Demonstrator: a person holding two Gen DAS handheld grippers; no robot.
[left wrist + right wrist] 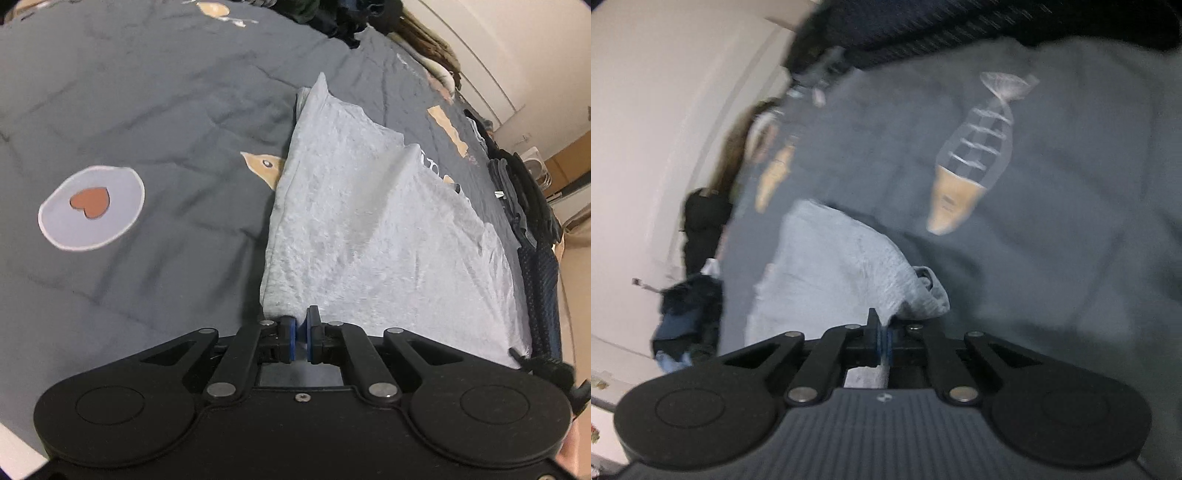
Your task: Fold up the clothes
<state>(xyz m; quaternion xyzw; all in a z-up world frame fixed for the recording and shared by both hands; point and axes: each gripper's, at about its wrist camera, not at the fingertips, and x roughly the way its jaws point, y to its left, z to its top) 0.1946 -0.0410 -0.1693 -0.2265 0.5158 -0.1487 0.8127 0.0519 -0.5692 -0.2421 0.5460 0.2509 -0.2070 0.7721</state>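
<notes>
On the grey patterned bedspread point(129, 110) lies the pale grey knit garment point(369, 229). My left claw point(302, 334) and right claw point(882, 341) are each clamped on a near edge. I judge the fold is starting; next I lift both evenly and carry them across.

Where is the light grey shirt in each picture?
Left wrist view: the light grey shirt fills the middle and right, running up from the left gripper, whose fingers pinch its near edge.
Right wrist view: the shirt sits left of centre, just above the right gripper, which pinches its edge.
Shared landmark: the dark grey bedspread with cartoon prints under the shirt.
</notes>
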